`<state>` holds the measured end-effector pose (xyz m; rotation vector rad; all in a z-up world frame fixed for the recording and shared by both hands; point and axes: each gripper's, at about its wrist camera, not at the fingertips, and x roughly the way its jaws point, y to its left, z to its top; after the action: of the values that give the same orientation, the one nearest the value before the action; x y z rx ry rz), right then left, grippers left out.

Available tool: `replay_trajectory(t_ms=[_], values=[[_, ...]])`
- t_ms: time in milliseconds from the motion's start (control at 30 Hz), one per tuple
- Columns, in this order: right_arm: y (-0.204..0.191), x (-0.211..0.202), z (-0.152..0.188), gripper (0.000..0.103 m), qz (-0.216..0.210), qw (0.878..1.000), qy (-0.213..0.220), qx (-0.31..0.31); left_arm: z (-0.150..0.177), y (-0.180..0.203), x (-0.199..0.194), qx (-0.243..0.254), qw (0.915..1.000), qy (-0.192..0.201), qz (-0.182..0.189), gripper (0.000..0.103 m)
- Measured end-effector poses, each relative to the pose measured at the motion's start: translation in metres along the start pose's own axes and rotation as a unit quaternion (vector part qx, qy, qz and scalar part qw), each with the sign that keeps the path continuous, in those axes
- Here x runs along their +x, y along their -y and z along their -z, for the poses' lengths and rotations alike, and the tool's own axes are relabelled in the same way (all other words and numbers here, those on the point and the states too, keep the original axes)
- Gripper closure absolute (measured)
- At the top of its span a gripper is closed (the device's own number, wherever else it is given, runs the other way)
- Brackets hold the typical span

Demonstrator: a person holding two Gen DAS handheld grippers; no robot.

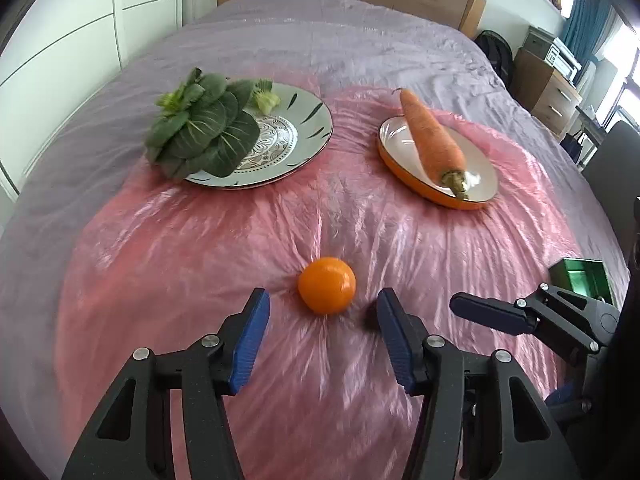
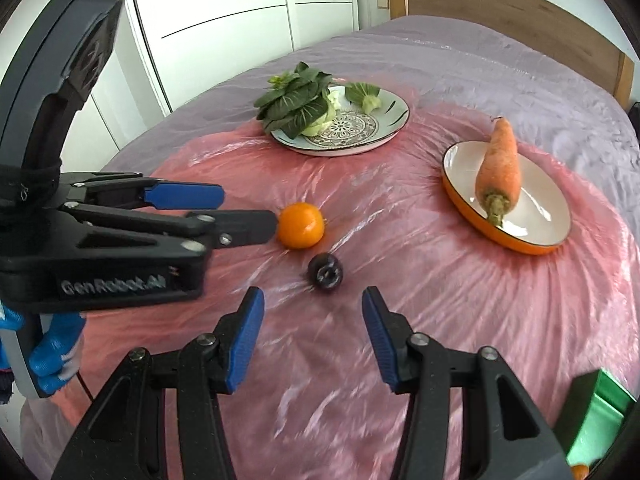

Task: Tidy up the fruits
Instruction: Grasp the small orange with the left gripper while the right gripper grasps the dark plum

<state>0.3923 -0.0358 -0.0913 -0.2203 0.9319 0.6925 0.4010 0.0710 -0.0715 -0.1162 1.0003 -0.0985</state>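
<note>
An orange (image 1: 327,285) lies on the pink plastic sheet (image 1: 200,240) spread over a bed. My left gripper (image 1: 323,298) is open, with the orange just ahead between its blue fingertips and a gap on each side. A small dark plum (image 2: 325,271) lies close in front of my right gripper (image 2: 313,298), which stands wide open and empty. In the right wrist view the left gripper (image 2: 249,210) comes in from the left, its near finger tip beside the orange (image 2: 301,225). One of the right gripper's fingers (image 1: 488,312) shows at the right of the left wrist view.
A patterned plate (image 1: 308,120) (image 2: 394,108) holds bok choy (image 1: 204,128) (image 2: 296,100). A carrot (image 1: 434,136) (image 2: 500,164) lies on an orange-rimmed plate (image 1: 400,136) (image 2: 540,208). A green box (image 1: 584,278) (image 2: 596,412) sits near right. A blue-gloved hand (image 2: 52,356) holds the left gripper.
</note>
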Motion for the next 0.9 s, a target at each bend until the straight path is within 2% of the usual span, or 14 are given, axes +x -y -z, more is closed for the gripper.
replay_trajectory(t_ms=[67,133,367,533,700,900], values=[[0.005,0.01,-0.003,0.009,-0.004,1.0,-0.002,0.006,-0.004,-0.003,0.013,-0.013,0.9998,-0.012,0.011,0.063],[0.008,0.02,-0.005,0.01,-0.007,1.0,-0.004,0.009,-0.007,-0.003,0.025,-0.016,0.9995,-0.023,0.011,0.066],[0.01,0.044,-0.008,0.015,-0.017,1.0,-0.009,0.018,-0.009,-0.002,0.045,-0.022,0.9991,-0.034,0.012,0.068],[0.008,0.055,-0.007,0.027,-0.014,1.0,-0.015,0.01,-0.006,-0.003,0.052,-0.016,0.9993,-0.032,0.011,0.069],[0.01,0.059,-0.004,0.058,-0.004,1.0,-0.019,0.008,-0.001,-0.002,0.055,-0.009,0.9997,-0.021,0.01,0.069],[0.011,0.058,-0.003,0.065,-0.003,1.0,-0.018,0.009,0.005,-0.004,0.048,-0.01,0.9998,-0.001,0.017,0.07]])
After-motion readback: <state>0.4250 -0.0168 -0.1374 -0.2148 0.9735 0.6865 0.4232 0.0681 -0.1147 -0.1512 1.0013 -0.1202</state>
